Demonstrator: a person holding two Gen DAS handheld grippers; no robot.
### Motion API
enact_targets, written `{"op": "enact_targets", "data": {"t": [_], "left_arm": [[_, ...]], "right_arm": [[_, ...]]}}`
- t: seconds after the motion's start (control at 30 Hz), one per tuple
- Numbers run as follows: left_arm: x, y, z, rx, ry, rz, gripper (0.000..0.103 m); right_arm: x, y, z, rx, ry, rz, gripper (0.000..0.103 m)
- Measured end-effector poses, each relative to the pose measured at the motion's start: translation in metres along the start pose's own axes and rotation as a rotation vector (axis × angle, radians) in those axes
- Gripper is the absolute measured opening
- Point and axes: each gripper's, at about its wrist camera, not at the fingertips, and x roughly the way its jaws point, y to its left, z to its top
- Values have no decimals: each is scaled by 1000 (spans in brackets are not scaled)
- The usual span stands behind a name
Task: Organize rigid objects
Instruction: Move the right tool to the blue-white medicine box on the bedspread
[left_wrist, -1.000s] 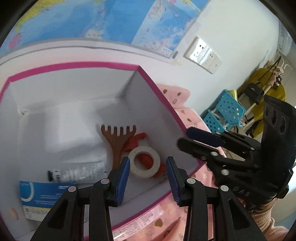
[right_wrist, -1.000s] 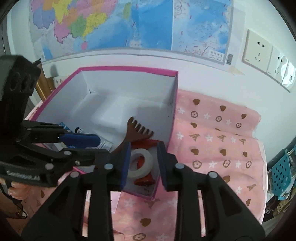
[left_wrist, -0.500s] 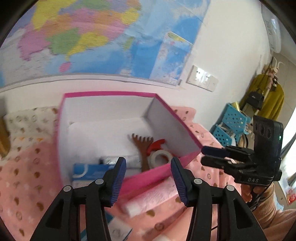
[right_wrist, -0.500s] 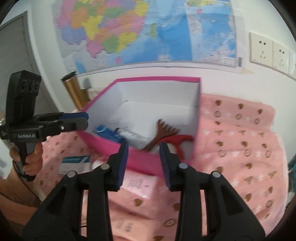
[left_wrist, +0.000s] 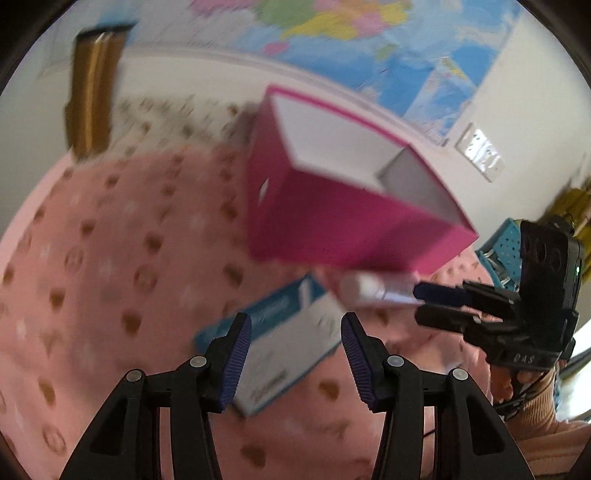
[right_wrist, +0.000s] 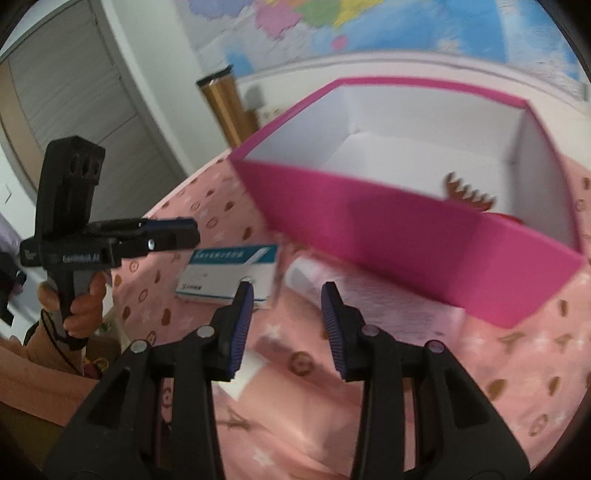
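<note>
Both tools, left and right, gape empty (only right's view shows the comb).

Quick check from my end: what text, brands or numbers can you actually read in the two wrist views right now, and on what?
"DAS" reads on the body of the right tool, seen from the left wrist.
Left tool: white lettering on its body, too blurred to read.
Blue and white box: lines of print, blurred, unreadable.
Pink tube: fine print, unreadable.
Wall map: no legible labels.
</note>
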Motion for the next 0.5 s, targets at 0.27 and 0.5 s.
{"op": "enact_targets", "data": {"t": [0.27, 0.5], "left_arm": [[-3, 12, -23, -22, 48, 5, 51], [3, 17, -31, -35, 88, -24, 54]], "right_arm": [[51, 17, 6, -15, 89, 28, 40], [74, 16, 10, 15, 126, 7, 41]]}}
